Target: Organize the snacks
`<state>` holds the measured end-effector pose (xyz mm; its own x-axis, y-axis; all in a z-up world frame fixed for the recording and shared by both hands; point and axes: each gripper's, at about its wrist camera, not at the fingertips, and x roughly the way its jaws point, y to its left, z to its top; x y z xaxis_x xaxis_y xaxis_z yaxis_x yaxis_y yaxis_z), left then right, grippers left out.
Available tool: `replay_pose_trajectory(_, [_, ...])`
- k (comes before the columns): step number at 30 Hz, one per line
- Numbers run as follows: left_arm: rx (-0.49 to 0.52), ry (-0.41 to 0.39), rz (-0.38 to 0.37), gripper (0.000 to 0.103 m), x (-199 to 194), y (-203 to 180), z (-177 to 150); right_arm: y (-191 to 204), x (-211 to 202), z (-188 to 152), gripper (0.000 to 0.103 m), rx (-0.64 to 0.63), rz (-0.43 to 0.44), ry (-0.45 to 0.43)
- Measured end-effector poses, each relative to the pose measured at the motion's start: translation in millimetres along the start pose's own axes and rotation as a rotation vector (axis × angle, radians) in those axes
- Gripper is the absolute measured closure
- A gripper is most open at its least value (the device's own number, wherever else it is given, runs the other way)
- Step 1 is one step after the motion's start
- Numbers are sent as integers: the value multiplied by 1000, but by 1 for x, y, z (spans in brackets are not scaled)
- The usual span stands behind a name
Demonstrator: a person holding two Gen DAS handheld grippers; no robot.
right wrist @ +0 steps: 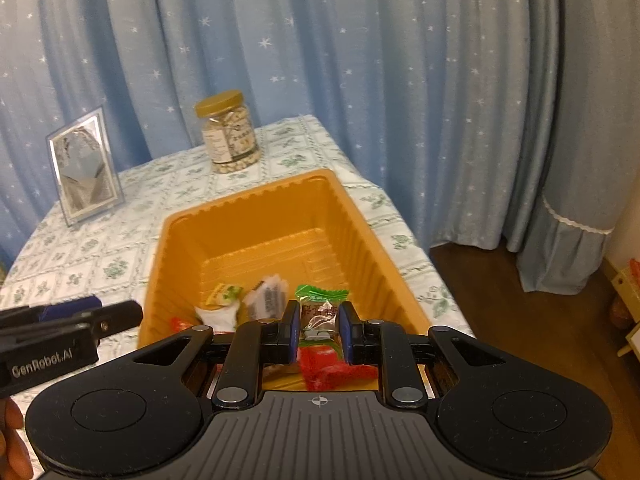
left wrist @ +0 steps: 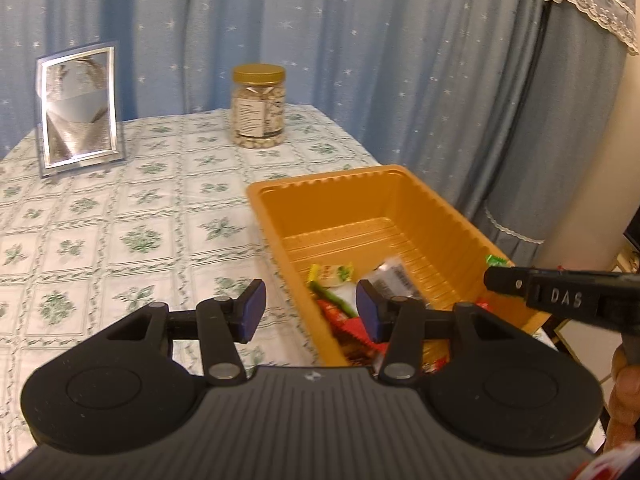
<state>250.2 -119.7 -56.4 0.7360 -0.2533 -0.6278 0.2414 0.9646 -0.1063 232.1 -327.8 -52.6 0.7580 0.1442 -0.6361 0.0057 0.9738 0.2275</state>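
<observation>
Clamped between right gripper (right wrist: 319, 330) pads: green-topped candy (right wrist: 320, 312), over orange tray (right wrist: 362, 220) near end. Lay below: loose snacks (right wrist: 224, 300). Gaped wide, empty, at 9 o'clock: left gripper (left wrist: 310, 310). Stood at 11 o'clock: nut jar (right wrist: 230, 132), mirror (right wrist: 84, 168).

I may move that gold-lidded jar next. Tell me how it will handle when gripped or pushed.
The jar looks nearly full of pale nuts, so probably heavy for its size. Its clear round wall seems smooth and wide, so likely slippery for the open left hand-held gripper. Standing upright on the tablecloth, it might tip if pushed high, then roll.
</observation>
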Motion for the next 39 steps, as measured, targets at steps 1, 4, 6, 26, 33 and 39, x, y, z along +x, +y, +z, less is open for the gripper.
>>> replay_pose_trajectory(1, [-4,1,4,55,-2,2,-1,1,1,1,82,10,30,0])
replay_pose_trajectory(4, [-14,6,21,50,-7,9,-5,0,0,5,80,53,58,5])
replay_pose_trajectory(6, [-20,7,33,38,-14,11,-8,-1,-5,6,57,61,53,-12])
replay_pose_trajectory(26, [-42,23,74,0,-104,-1,-37,13,-91,-34,24,25,-45,77])
replay_pose_trajectory(33, [-26,43,94,0,-137,-12,-45,23,-122,-51,23,-22,-51,95])
replay_pose_trajectory(39, [-44,58,123,0,-160,-14,-53,34,-139,-59,23,-56,-55,96])
